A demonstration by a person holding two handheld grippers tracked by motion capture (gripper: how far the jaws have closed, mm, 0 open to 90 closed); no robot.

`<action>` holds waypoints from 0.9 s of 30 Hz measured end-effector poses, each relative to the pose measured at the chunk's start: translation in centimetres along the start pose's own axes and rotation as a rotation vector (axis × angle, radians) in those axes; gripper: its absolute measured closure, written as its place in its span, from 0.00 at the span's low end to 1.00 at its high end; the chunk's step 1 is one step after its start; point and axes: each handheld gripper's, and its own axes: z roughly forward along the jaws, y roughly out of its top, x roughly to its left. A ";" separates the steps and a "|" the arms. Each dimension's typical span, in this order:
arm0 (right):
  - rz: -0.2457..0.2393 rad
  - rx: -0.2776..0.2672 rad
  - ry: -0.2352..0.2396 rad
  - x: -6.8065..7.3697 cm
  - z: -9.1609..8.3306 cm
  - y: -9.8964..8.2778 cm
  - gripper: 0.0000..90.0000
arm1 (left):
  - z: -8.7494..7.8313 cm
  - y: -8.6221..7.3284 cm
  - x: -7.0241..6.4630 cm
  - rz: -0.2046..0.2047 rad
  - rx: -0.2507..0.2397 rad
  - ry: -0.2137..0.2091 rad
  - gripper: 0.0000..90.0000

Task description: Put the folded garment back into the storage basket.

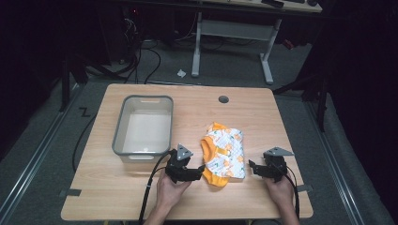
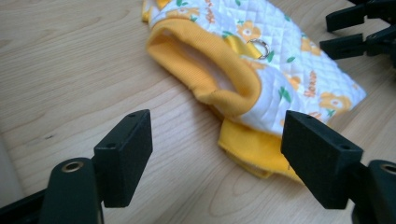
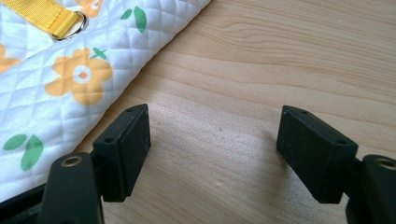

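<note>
Small quilted garment [image 1: 224,153] – white with orange flowers, yellow-orange ribbed trim – lies flat on the wooden bench [image 1: 263,117], right of centre toward the near edge. Left gripper [image 1: 199,172] sits just beside its near-left corner, jaws spread wide with nothing between them; in the left gripper view the garment's yellow hem [image 2: 254,151] lies right in front of the right-hand jaw, ribbed opening [image 2: 205,65] facing the camera, a small metal ring [image 2: 261,48] on a yellow strap on top. Right gripper [image 1: 252,167] is just beside the garment's right edge, jaws also wide apart, only bare wood between them; its left jaw sits next to the quilted edge [image 3: 70,88]. Grey plastic bin [image 1: 143,124] stands on the left of the bench, well apart from the garment.
</note>
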 end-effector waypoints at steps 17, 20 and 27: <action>0.001 0.000 0.000 0.0 0.0 0.0 0.29 | 2.6 3.2 -0.2 0.001 0.056 -0.025 0.19; 0.001 0.000 0.000 0.0 0.0 0.0 0.29 | 3.3 3.7 -0.1 -0.004 0.064 -0.024 0.18; 0.001 0.000 0.000 0.0 0.0 0.0 0.29 | 5.5 5.0 0.0 -0.007 0.112 -0.005 0.16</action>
